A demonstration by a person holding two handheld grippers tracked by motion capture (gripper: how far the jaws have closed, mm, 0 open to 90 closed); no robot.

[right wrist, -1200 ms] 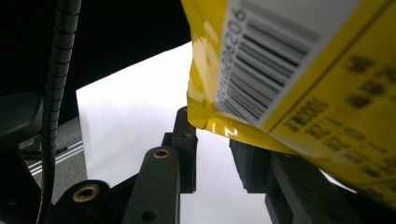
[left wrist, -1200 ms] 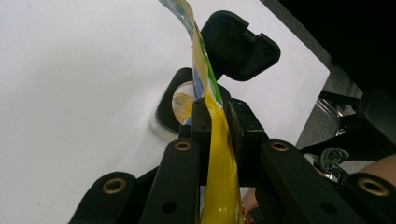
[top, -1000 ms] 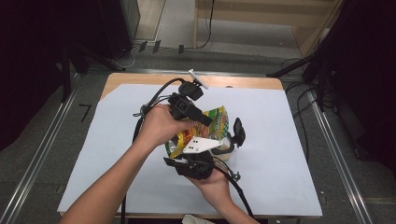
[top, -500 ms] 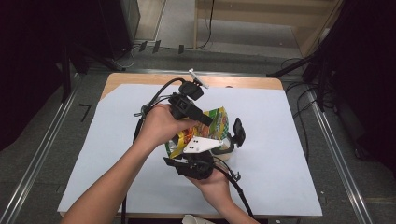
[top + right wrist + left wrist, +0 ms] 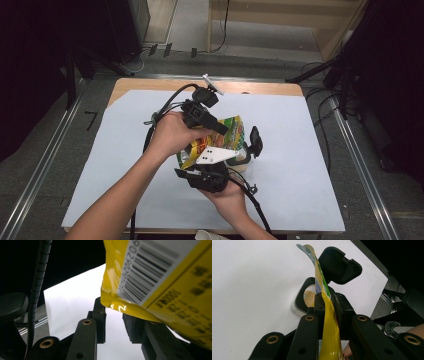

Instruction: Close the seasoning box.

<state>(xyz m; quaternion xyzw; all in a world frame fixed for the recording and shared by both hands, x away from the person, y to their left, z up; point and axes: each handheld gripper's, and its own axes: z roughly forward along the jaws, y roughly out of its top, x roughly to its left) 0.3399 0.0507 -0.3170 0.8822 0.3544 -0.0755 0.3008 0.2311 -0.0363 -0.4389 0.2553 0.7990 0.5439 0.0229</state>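
A yellow snack bag (image 5: 231, 131) is held up over the middle of the white-covered table (image 5: 305, 125). My left gripper (image 5: 325, 298) is shut on the bag's (image 5: 329, 335) thin edge and reaches it from the upper left in the high view. My right gripper (image 5: 112, 312) sits under the bag's (image 5: 162, 277) barcode corner. Its jaws stand apart and the white table shows between the pads. The bag lies across its fingertips. Just beyond the bag stands a small container (image 5: 308, 296) with tan crumbs inside and its black flip lid (image 5: 339, 265) open.
The container (image 5: 243, 159) sits right of the hands, its lid (image 5: 256, 141) tilted up. Cables trail from both grippers toward the table's near and left sides. Metal rails run along the floor on both sides, and a wooden strip shows at the table's far edge (image 5: 260, 88).
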